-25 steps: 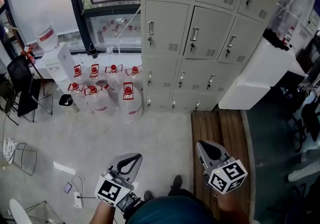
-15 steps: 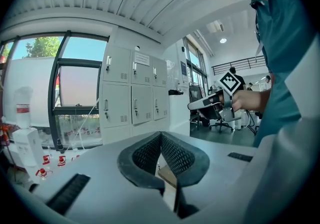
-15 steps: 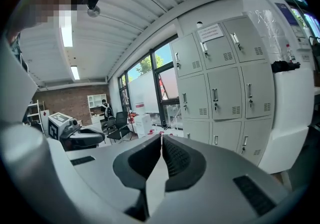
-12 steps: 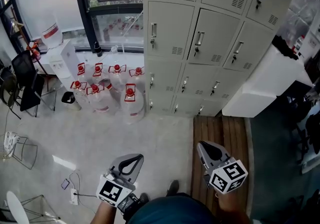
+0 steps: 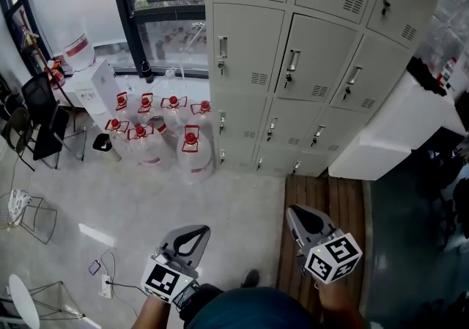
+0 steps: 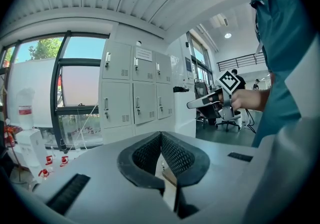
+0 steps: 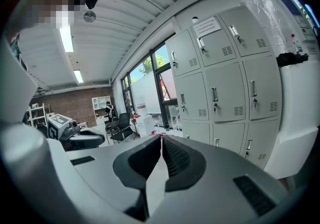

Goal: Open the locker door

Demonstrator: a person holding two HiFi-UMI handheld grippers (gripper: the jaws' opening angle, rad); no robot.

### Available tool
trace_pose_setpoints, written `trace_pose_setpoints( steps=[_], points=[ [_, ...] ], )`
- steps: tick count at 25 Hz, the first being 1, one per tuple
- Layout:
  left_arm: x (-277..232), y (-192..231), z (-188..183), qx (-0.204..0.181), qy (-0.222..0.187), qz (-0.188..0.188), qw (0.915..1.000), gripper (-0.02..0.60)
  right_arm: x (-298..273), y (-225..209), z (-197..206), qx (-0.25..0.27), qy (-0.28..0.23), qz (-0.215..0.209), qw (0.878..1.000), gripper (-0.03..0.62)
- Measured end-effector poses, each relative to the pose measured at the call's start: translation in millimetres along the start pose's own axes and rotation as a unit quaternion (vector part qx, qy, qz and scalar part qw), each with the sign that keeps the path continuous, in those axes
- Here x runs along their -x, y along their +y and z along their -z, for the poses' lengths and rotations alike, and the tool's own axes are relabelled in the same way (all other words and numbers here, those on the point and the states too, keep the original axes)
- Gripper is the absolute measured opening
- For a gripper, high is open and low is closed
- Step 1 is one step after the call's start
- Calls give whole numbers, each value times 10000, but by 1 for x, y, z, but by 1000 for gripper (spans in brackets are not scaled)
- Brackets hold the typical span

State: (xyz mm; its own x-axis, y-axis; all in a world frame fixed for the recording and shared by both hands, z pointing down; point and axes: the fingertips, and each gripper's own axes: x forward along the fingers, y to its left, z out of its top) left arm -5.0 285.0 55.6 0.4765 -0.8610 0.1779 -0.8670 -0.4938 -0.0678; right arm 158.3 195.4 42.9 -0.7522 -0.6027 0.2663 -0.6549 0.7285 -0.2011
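Observation:
A bank of beige metal lockers (image 5: 308, 56) stands ahead, every door shut, each with a small upright handle (image 5: 292, 61). Both grippers are held low at my waist, well short of the lockers and touching nothing. My left gripper (image 5: 198, 231) is shut with nothing in it; in the left gripper view its ribbed pads (image 6: 161, 135) meet, with the lockers (image 6: 132, 93) beyond. My right gripper (image 5: 292, 211) is also shut and empty. In the right gripper view its pads (image 7: 161, 138) are pressed together and the lockers (image 7: 220, 83) fill the right side.
Several water jugs with red caps (image 5: 157, 133) stand on the floor left of the lockers, beside a white water dispenser (image 5: 91, 86) and a black chair (image 5: 40, 119). A white counter (image 5: 388, 130) juts out at the right. Wooden planks (image 5: 326, 203) lie underfoot; a cable (image 5: 110, 287) trails bottom left.
The lockers have grown larger and nearer in the head view as the person moves toward them. Both grippers keep their place in the picture and stay shut.

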Motion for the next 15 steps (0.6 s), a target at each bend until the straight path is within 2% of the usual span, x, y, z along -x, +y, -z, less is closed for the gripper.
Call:
trace_pose_setpoints(
  steps=[4, 8, 11, 15],
  points=[
    [-27, -4, -9, -30, -97, 53, 9999, 17, 2, -38, 3, -63, 3, 204, 9998, 38],
    [-50, -5, -2, -21, -69, 519, 9986, 17, -2, -61, 15, -413, 16, 579, 9975, 38],
    [-67, 23, 6, -41, 23, 874, 9962, 17, -14, -67, 7, -527, -95, 951, 9940, 37],
    [-85, 66, -10, -282, -134, 1366, 9901, 17, -23, -60, -24, -523, -402, 1422, 9876, 38]
  ],
)
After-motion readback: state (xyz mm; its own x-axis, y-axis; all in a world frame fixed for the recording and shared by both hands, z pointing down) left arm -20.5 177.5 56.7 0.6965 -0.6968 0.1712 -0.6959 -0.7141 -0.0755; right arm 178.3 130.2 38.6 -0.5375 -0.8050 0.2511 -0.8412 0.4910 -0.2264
